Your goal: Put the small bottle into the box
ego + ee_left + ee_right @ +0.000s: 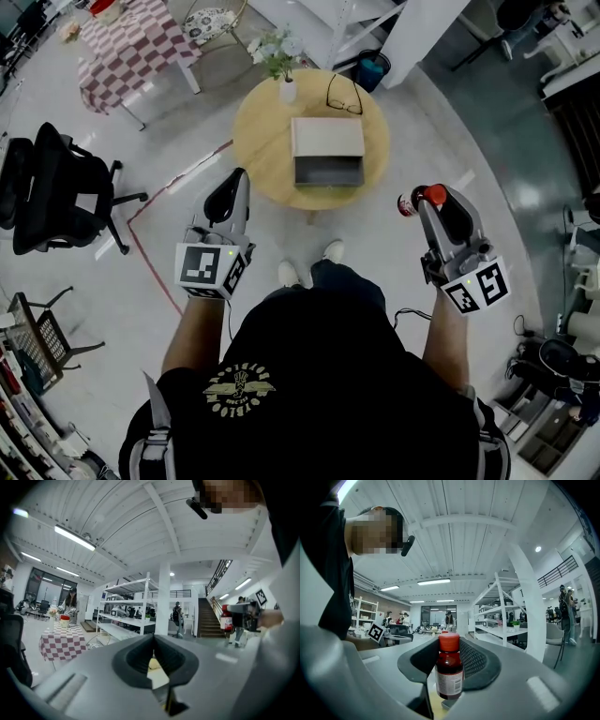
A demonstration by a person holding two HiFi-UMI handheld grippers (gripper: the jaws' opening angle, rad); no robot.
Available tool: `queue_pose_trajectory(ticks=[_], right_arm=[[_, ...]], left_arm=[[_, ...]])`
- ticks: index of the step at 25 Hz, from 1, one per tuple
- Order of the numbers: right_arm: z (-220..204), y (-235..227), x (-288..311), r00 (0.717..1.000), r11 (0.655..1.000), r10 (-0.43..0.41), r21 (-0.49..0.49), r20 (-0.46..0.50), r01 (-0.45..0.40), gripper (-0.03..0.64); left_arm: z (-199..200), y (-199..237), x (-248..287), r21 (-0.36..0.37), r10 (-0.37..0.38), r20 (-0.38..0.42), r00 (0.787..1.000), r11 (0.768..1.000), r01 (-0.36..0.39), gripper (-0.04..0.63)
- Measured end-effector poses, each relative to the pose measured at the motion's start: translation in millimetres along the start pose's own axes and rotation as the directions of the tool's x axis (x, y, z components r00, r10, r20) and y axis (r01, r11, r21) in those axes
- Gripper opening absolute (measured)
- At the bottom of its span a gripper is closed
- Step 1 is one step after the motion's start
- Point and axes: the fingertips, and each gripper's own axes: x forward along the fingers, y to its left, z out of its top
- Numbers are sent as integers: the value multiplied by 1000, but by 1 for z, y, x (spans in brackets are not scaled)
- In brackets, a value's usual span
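The small bottle (449, 670), dark red with a red cap and a white label, stands upright between the jaws of my right gripper (450, 645), which is shut on it. In the head view the right gripper (424, 201) holds the bottle (409, 202) in the air, right of the round wooden table (258, 141). The box (326, 150) sits on that table, its grey inside open toward me. My left gripper (232, 195) hovers by the table's near left edge. Its jaws are shut with nothing in them (153, 638). The left gripper view also catches the bottle (226, 618) far right.
A vase of flowers (281, 58) and a pair of glasses (344, 94) lie on the table behind the box. A black office chair (52, 187) stands to the left, a checkered table (136, 42) farther back. My shoes (309, 267) are just before the table.
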Motion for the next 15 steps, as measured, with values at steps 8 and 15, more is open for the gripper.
queue_pose_trajectory(ticks=[8,15], right_arm=[[-5,-9,15,1000,1000,25,10,4,-25,146],[-10,-22,27,999,999,47,27,9,-48,146]], left_arm=[[-5,13,2,3,38,-13,999,999,-38,0],[-4,15,14,11,61,-21,998,998,-61,0]])
